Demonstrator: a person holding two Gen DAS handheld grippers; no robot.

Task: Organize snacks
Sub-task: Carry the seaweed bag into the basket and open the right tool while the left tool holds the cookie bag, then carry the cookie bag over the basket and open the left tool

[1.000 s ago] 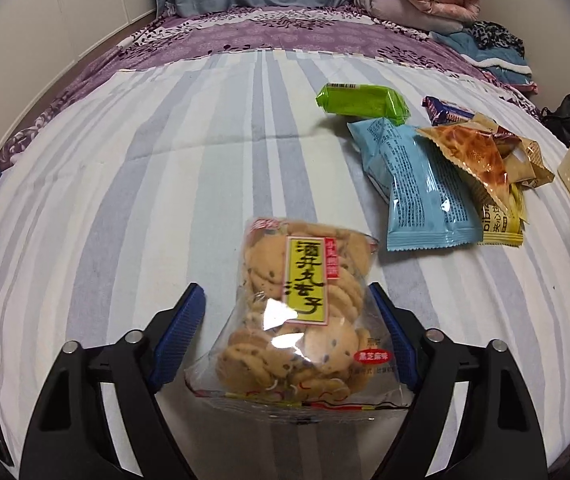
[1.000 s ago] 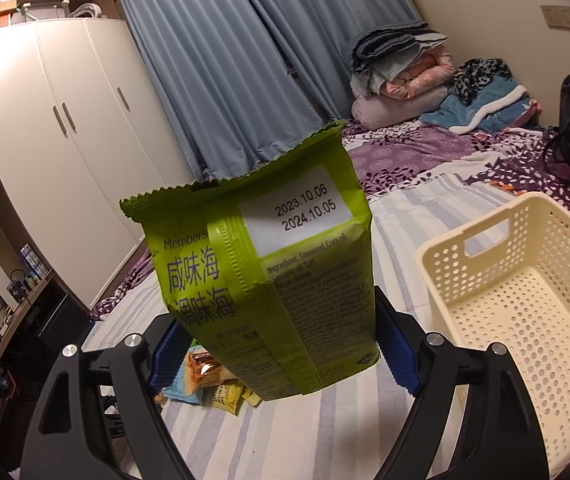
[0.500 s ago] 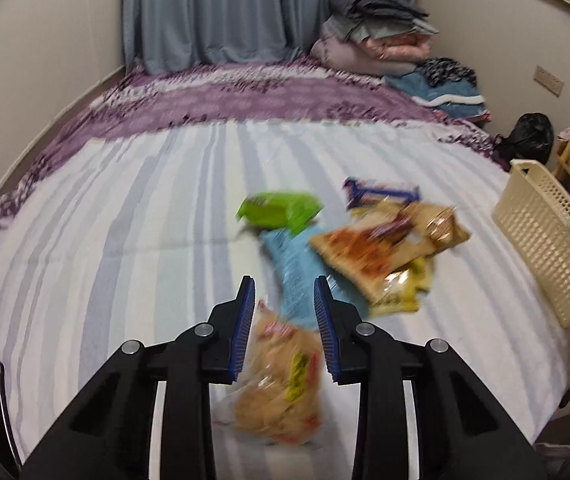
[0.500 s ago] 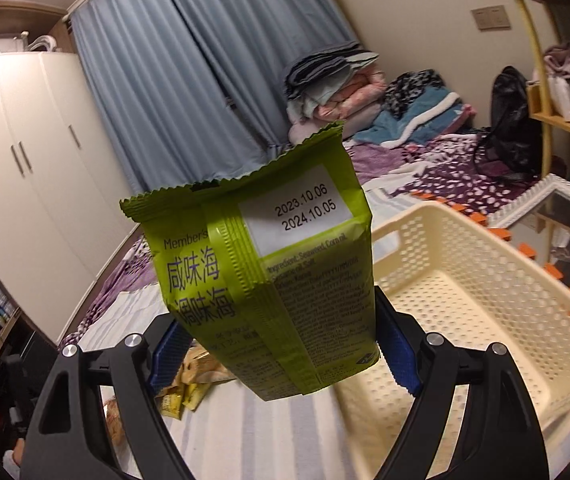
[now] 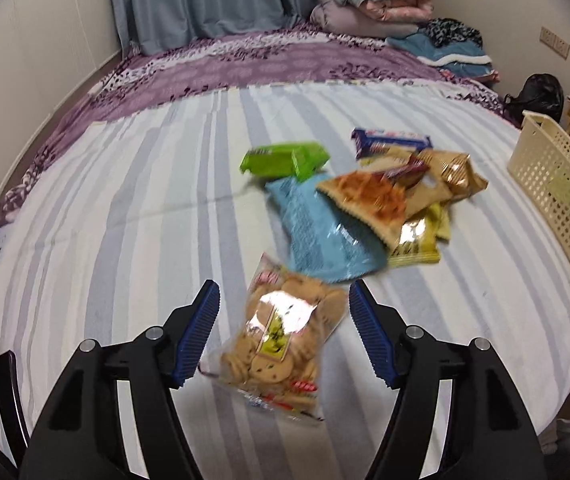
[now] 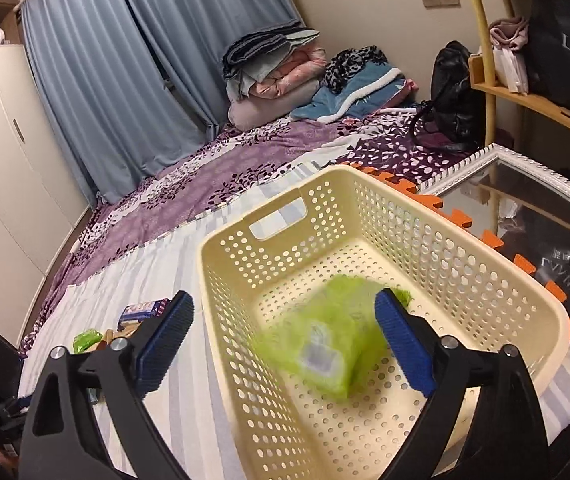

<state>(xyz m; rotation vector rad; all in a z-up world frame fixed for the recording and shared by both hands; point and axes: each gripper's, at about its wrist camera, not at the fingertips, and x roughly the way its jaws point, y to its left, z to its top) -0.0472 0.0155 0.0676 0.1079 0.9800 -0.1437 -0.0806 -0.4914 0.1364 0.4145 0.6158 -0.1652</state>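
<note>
The right gripper (image 6: 283,340), jaws opening, has released the green packet (image 6: 327,350), seen blurred over the cream basket (image 6: 425,240) at the bed's right edge; a bounce out is possible. The left gripper (image 5: 283,330), also opening, grips nothing; the cookie bag (image 5: 285,336) between them could be missed. The striped bedspread (image 5: 125,220) is soft, with a glass table beside it.

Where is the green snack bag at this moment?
In the right wrist view the green snack bag is a blur inside the cream basket, below the right gripper, whose fingers are opening and not touching it.
</note>
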